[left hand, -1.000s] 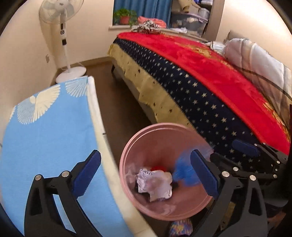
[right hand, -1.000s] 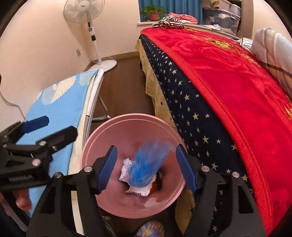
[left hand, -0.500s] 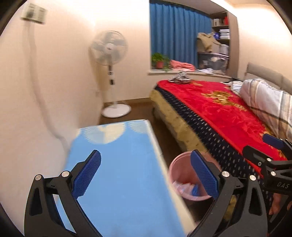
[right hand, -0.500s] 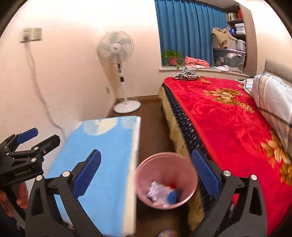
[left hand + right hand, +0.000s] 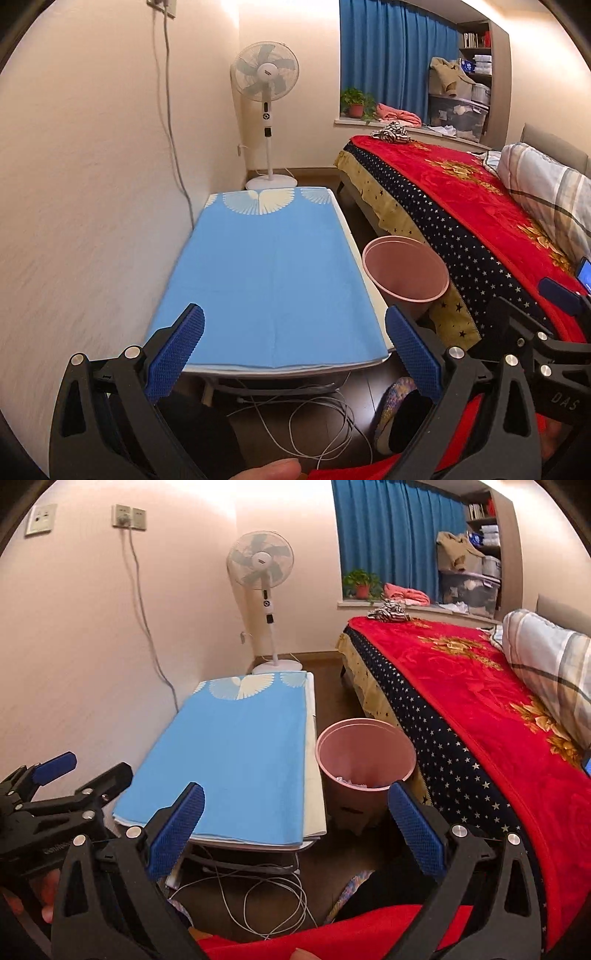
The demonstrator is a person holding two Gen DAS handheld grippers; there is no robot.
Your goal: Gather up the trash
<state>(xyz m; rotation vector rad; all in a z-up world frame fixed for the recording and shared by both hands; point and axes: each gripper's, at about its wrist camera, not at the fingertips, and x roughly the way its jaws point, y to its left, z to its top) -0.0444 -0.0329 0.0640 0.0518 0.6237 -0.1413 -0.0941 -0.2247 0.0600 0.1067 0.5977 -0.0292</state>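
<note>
Between bed and table stands the bin; right gripper wide, empty, near it.

the right gripper fills the lower frame, jaws wide and empty. centre frame, a pink bin holds crumpled trash, between a blue-covered table and a red bed.

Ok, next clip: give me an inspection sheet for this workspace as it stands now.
Surface: folding table under blue cloth, bare.
Job's things: pink bin on floor between table and bed; crumpled trash inside.
Clutter: patterned slipper on floor.
Grippers: left hand-held gripper open, empty; right hand-held gripper open, empty.
Cables: white cable coiled under table; wall cord from outlet.
Surroundings: standing fan, blue curtain, potted plant.
</note>
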